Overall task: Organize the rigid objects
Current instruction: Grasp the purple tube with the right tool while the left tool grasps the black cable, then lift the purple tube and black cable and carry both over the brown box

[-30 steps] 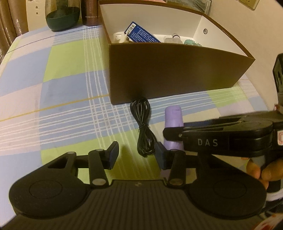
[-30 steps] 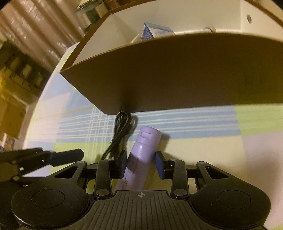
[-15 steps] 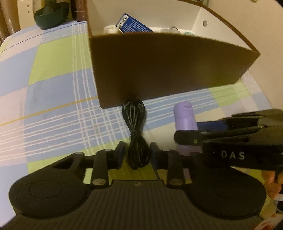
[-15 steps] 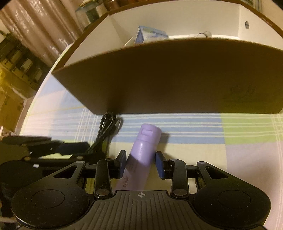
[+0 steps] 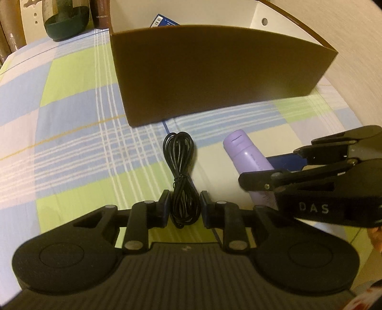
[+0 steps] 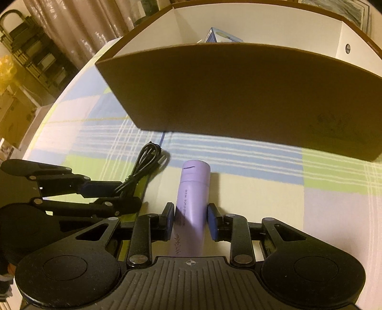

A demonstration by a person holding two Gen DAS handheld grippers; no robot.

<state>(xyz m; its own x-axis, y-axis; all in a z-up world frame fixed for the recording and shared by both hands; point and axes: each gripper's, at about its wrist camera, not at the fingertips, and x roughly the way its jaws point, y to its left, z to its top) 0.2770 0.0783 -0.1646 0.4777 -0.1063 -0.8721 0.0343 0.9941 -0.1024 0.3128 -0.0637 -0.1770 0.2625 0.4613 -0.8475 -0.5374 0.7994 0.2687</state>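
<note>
Left gripper [image 5: 183, 206]: jaws drawn in close around the lower loops of a coiled black cable [image 5: 182, 176] lying on the checked tablecloth [image 5: 71, 133]. The jaws have just been closing, with the cable between them. The blue pads appear to touch the bundle on both sides, though the contact is hard to confirm against the black cord.

Right gripper [image 6: 191, 218]: jaws narrowed onto a lilac cylindrical tube [image 6: 192, 198], which lies on the cloth with its capped end toward the box. These jaws have also just been closing; the left pad meets the tube, and the right pad sits at its edge with at most a sliver of gap.

Cable and tube lie side by side, near each other but apart, both just in front of the brown cardboard box [image 5: 214, 78]. The box stands open-topped with a white interior; a blue carton [image 6: 220, 35] shows above its near wall. A dark green vase [image 5: 66, 21] stands at the far left of the table.
</note>
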